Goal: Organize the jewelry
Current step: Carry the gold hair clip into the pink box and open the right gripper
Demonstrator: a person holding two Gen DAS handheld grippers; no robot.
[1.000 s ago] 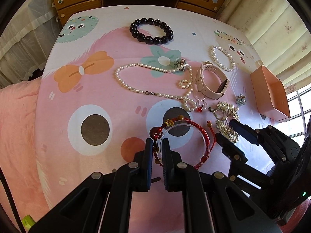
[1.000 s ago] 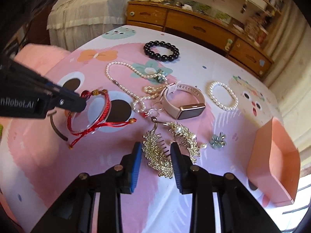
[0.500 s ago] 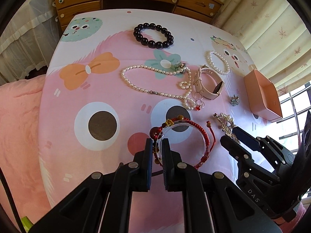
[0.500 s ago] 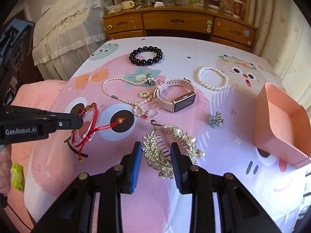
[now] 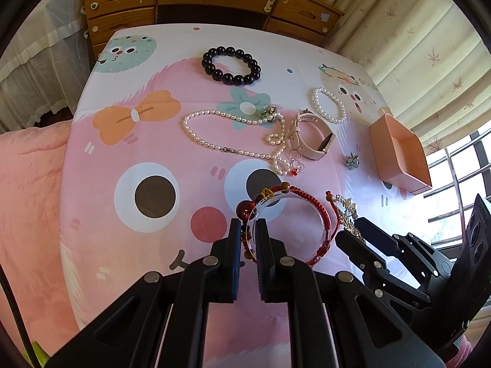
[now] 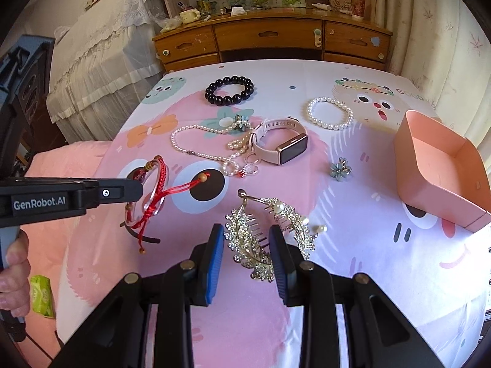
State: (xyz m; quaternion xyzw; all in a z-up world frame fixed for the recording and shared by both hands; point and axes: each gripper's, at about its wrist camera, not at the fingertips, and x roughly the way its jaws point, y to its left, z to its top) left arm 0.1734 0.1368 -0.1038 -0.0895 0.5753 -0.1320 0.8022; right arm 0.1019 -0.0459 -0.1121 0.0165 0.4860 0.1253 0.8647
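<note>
Mostly bare cloth (image 6: 353,276) near the front edge and on the right below the pink tray (image 6: 442,171), which sits at the right edge, empty. Jewelry clusters mid-table: black bead bracelet (image 6: 230,90), pearl necklace (image 6: 196,141), watch (image 6: 282,144), pearl bracelet (image 6: 330,113), small flower brooch (image 6: 340,168).

Vs 1 s ago: both grippers sit higher, table looks farther off; right wrist has rolled, so the desk (image 6: 270,40) now looks level.

L gripper (image 5: 247,239) angled steeply down, fingers clenched on red cord bracelet (image 5: 291,214), lifted off the cloth. R gripper (image 6: 245,245) also tilted down, pads clamping gold leaf hair comb (image 6: 254,245), held clear of the table.
</note>
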